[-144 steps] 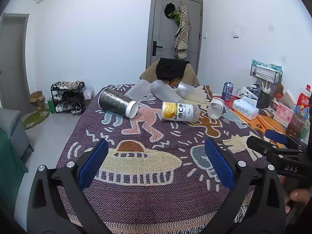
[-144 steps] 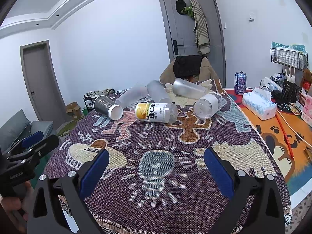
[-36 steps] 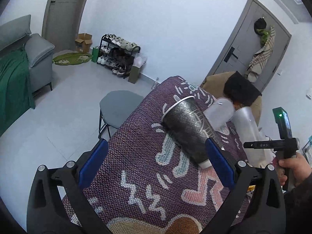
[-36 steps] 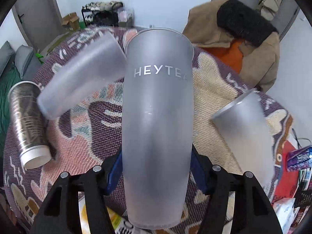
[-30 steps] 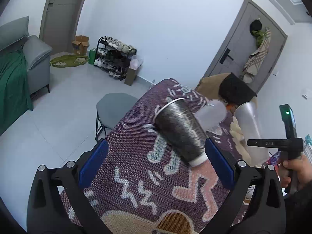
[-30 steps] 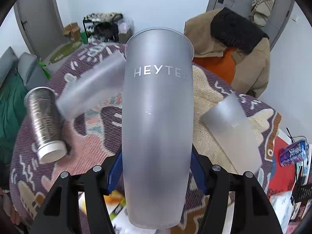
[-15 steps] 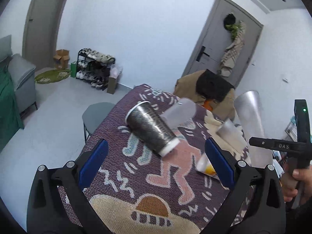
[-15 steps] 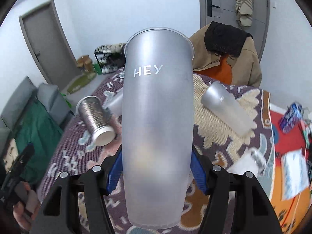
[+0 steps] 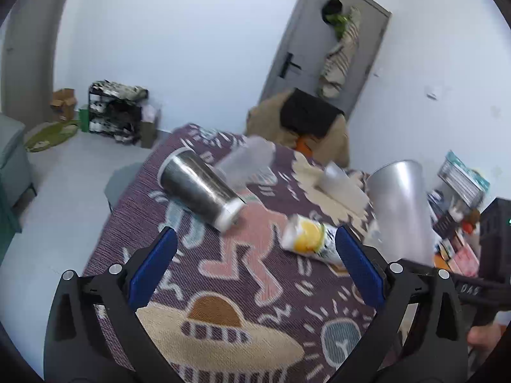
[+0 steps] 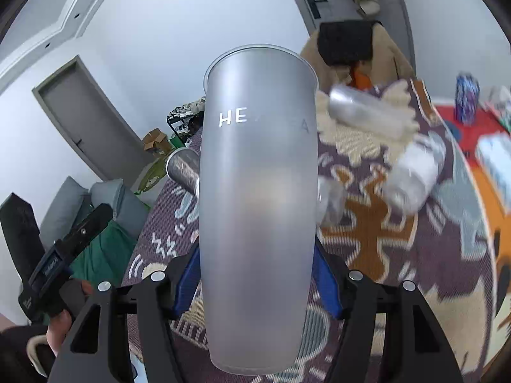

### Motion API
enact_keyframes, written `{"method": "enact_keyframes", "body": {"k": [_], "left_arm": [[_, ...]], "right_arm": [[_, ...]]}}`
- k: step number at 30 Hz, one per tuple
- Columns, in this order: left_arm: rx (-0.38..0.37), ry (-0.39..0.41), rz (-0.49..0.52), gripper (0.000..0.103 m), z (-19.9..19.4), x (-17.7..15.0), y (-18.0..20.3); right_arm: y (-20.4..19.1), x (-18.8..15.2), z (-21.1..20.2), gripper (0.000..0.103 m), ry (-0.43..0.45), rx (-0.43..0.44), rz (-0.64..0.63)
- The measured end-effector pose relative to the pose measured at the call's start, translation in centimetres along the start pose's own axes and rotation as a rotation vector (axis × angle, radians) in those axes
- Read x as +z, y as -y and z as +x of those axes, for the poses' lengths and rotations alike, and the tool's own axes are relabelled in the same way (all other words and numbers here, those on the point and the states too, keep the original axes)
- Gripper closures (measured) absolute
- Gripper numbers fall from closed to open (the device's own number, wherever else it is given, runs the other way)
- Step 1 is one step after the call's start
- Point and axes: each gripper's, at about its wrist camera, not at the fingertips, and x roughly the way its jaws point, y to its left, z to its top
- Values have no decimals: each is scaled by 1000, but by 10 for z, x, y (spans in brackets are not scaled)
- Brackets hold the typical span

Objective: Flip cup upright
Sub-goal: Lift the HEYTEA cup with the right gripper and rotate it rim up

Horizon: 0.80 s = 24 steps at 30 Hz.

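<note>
My right gripper (image 10: pixel 255 274) is shut on a tall frosted grey cup (image 10: pixel 258 198) marked HEYTEA, held off the table with its rim pointing away from the camera. The same cup (image 9: pixel 399 207) shows at the right of the left wrist view, tilted near upright. My left gripper (image 9: pixel 252 265) is open and empty above the patterned tablecloth (image 9: pixel 249 287). A silver cup (image 9: pixel 199 191) lies on its side ahead of the left gripper. A frosted cup (image 9: pixel 249 161) lies behind it.
A yellow-labelled bottle (image 9: pixel 311 237) lies on its side near my left gripper's right finger. Another frosted cup (image 10: pixel 364 108) and a clear bottle (image 10: pixel 415 172) lie on the cloth. A draped chair (image 9: pixel 306 121) stands behind the table. Clutter (image 9: pixel 460 191) lines the right side.
My right gripper has lifted the frosted cup and tipped it further up, away from the other cups. My left gripper has swung right and pulled back from the silver cup, staying open.
</note>
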Motion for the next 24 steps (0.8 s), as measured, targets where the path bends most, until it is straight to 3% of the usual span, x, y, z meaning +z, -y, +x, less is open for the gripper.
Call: {"method": "enact_keyframes", "body": {"k": [4, 11, 20, 23, 24], "left_arm": [[-23, -34, 36, 5, 3, -9, 6], [16, -75, 134, 5, 14, -27, 19], [21, -153, 127, 5, 30, -39, 18], [10, -179, 130, 5, 35, -42, 22], [8, -185, 132, 5, 36, -42, 23]], "right_arm": [[8, -26, 8, 41, -29, 12, 44], [21, -71, 20, 41, -74, -2, 92], [33, -100, 38, 40, -114, -32, 126], [36, -103, 42, 35, -128, -21, 130], [37, -103, 41, 26, -123, -11, 129]]}}
